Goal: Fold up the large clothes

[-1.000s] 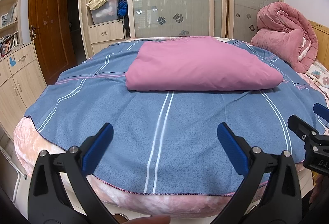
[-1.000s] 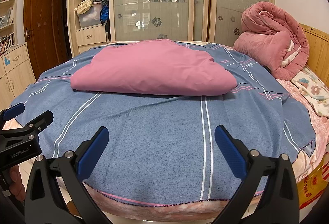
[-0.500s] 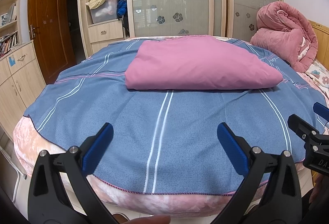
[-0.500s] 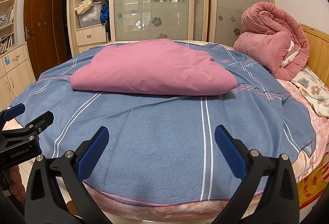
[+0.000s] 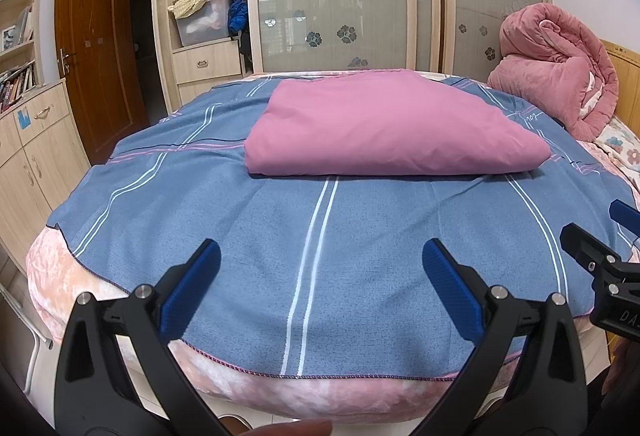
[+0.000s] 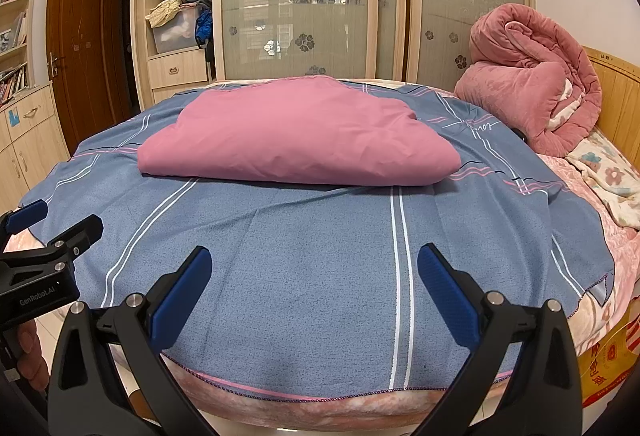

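- Pink cloth [image 5: 384,127], already in a thick folded slab, lies on the blue striped sheet [image 5: 320,256] at twelve o'clock from both grippers, well apart from them.
- Storage tub [image 5: 202,23] on the wardrobe shelf at ten o'clock holds pale fabric, with a cream bundle draped over its rim; what else is inside cannot be made out.
- Left gripper [image 5: 320,272] hangs over the near edge of the bed, fingers spread wide, nothing between them.
- Right gripper [image 6: 314,278] sits just beside it, fingers equally wide and empty.
- Risk: pinching only the slab's top layer would peel the fold open.
- Risk: biting too low could catch the sheet and drag it along.
- Rolled quilt [image 6: 532,75] at two o'clock crowds that side, leaving little room there.
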